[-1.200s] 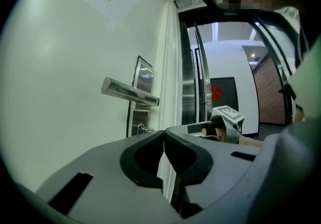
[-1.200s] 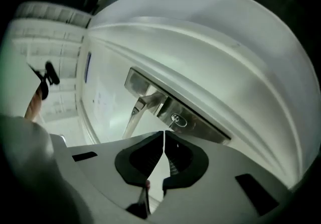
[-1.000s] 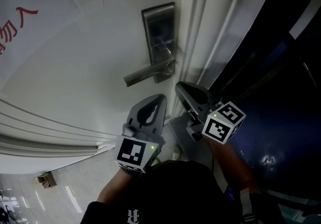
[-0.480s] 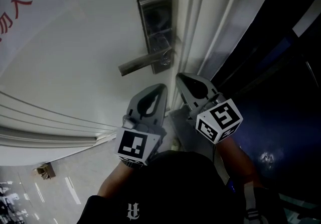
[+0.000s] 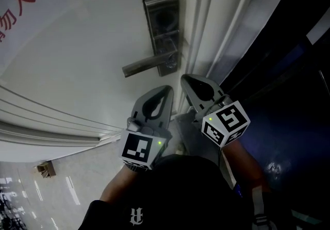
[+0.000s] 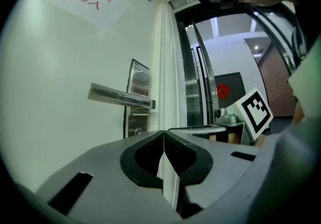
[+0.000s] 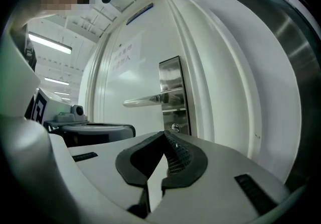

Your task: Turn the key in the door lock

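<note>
my left gripper (image 6: 163, 133) has its grey jaws pressed together, nothing between them; my right gripper (image 7: 164, 134) is likewise closed tip to tip and empty. both hover side by side, clear of the white door (image 5: 77, 53), tips pointing at the brushed-metal rectangular lock plate (image 5: 164, 30) by the door's edge. a silver lever handle (image 5: 147, 64) juts from the plate toward the left. the small round lock cylinder (image 7: 174, 127) sits on the plate just below the lever; whether a key is in it, i cannot tell. a white paper notice with red characters (image 5: 15, 2) hangs well away.
</note>
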The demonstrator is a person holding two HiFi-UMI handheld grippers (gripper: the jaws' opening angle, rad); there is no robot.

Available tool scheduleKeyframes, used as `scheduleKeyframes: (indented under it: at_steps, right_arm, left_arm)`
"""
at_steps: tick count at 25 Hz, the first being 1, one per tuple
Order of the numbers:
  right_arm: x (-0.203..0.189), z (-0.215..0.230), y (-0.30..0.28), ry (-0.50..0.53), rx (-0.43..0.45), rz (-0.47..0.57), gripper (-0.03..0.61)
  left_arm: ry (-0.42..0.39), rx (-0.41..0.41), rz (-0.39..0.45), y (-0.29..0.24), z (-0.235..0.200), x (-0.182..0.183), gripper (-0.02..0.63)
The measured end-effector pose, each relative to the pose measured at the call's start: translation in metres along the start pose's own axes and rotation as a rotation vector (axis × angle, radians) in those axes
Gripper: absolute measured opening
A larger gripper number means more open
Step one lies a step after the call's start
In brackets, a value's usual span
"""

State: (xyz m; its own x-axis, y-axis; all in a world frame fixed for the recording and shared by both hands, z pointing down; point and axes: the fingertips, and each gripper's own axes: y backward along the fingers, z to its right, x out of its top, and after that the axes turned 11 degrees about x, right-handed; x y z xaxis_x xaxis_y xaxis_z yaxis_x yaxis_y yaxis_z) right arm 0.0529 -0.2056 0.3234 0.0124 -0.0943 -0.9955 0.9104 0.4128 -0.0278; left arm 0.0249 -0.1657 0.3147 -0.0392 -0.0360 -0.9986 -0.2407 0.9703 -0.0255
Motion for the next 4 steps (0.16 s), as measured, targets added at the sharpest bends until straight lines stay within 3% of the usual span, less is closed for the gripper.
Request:
scheduleKeyframes:
  at_steps: [4]
  right_arm:
    - [0.0017, 0.0019, 0.0011, 0.002, 0.004, -0.003, 0.015]
  left_arm:
    - [0.006, 0.004, -0.001, -0.0010, 0.0021, -0.0001, 0.008]
